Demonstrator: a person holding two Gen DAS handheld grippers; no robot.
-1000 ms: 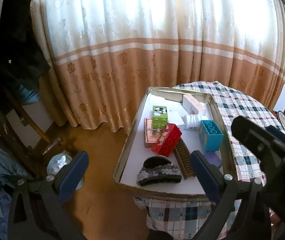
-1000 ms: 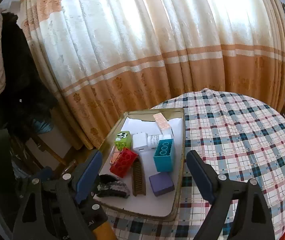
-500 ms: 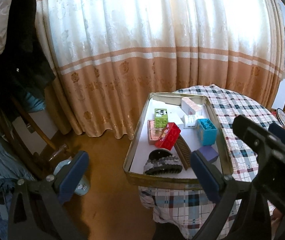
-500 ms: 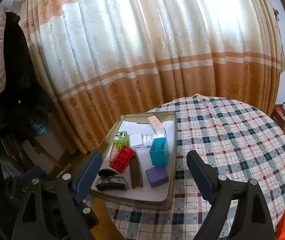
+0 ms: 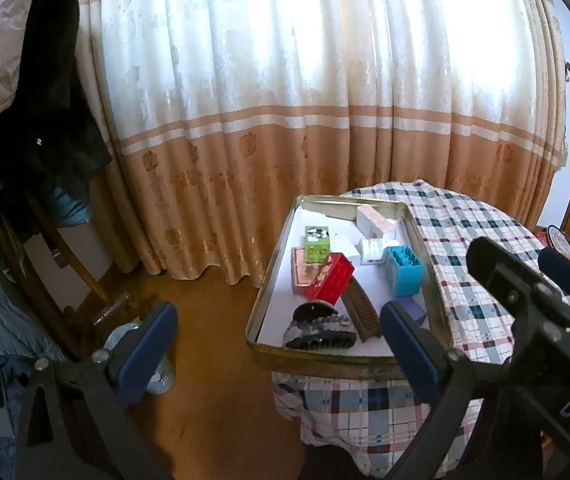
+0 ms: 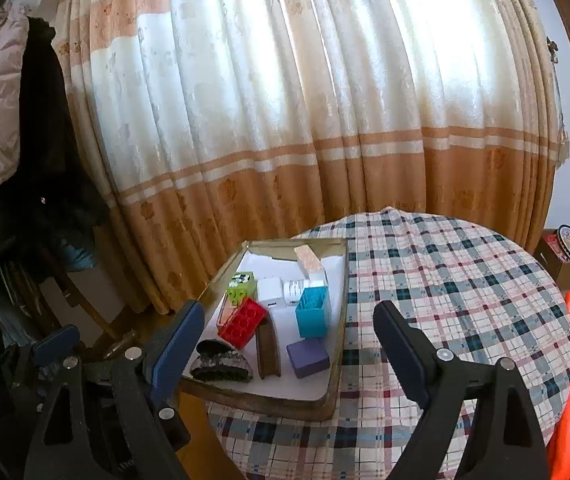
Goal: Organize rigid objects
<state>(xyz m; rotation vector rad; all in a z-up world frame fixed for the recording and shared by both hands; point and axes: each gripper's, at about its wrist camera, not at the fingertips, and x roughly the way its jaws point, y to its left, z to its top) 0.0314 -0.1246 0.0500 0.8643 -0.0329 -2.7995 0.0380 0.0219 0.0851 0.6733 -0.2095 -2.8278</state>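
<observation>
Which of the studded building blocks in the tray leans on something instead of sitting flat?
The red studded block, tilted against the pink box; the blue sits flat.

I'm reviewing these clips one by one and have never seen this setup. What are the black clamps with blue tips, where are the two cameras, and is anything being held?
Each picture comes from a fisheye camera mounted on a handheld gripper, looking along its two blue-padded fingers. The left gripper and right gripper are both open and hold nothing. Ahead, on a table with a plaid tablecloth, sits a metal tray. In it lie a red building block, a teal block, a purple block, a brown comb and a hair claw clip.
</observation>
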